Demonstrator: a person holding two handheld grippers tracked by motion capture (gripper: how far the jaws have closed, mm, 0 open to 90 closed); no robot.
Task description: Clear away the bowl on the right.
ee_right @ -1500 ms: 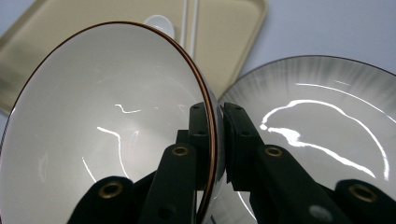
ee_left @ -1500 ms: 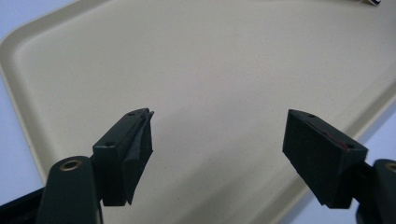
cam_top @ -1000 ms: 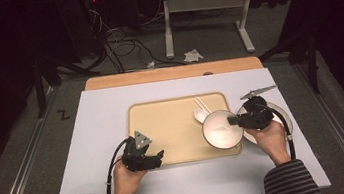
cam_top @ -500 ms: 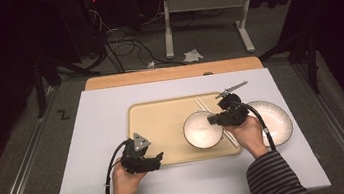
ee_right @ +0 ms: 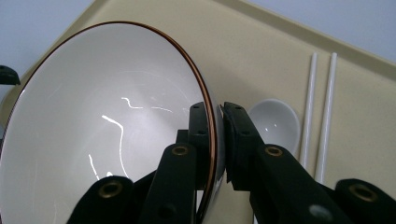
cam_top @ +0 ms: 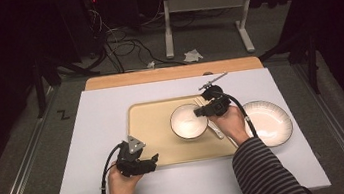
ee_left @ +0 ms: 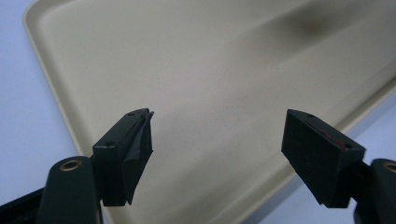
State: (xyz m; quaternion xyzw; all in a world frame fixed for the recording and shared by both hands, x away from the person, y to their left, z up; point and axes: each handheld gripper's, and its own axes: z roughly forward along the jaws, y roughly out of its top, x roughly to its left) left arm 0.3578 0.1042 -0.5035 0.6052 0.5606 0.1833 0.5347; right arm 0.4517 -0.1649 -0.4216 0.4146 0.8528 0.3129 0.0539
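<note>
Right gripper (ee_right: 217, 140) and bowl (ee_right: 107, 126) partly hide spoon (ee_right: 275, 123).

Striped dark-and-grey sleeves (cam_top: 262, 166); black left gripper (cam_top: 149, 160) with grey triangular plate and black cable.

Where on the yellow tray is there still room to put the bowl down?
The tray's left half is bare, between its left rim and the bowl held by the right gripper. The right side is crowded: chopsticks and a small white spoon lie there.
</note>
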